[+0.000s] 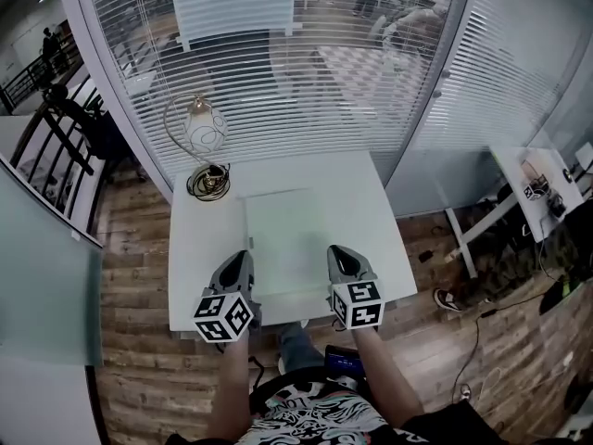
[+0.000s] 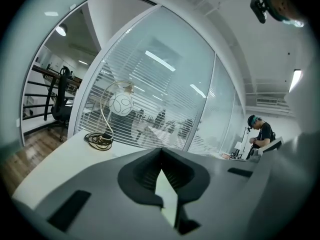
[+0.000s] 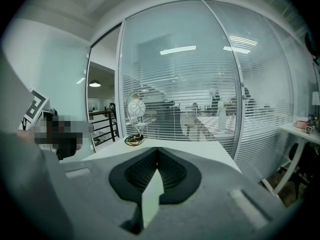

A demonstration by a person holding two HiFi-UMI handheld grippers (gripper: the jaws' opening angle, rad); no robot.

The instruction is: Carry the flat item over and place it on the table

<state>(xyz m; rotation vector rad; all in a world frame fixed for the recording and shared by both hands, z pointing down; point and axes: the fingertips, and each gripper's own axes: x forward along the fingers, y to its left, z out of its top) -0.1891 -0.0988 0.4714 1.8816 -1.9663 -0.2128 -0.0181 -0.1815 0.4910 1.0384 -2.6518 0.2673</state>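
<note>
A pale, slightly greenish flat rectangular sheet (image 1: 285,235) lay level over the middle of the square white desk (image 1: 199,248), its long sides running from near to far and its far edge short of the desk's far side; whether it rested on the top or hung just above it could not be told from the head view. The person's 2 tools had it by the near end. The left tool (image 1: 243,258) was at the sheet's near-left edge, and in the left gripper view its jaws (image 2: 161,156) were closed together on the sheet (image 2: 168,196), which showed there edge-on as a thin pale strip between the dark ribbed pads. The right tool (image 1: 339,253) was at the near-right edge, and in the right gripper view it (image 3: 157,159) was likewise clamped on the thin strip of sheet (image 3: 151,196). Each tool carried its cube of black-and-white square markers towards the person, and both forearms reached in from the near side. At the desk's far-left corner stood a lamp with a white patterned globe on a curved gold wire stem (image 1: 205,146), well apart from the sheet. Beyond the desk ran a glass wall with white slatted blinds (image 1: 278,54). Brown wooden plank floor (image 1: 134,341) lay around the desk, and a second white desk (image 1: 537,188) stood off to the right.
</note>
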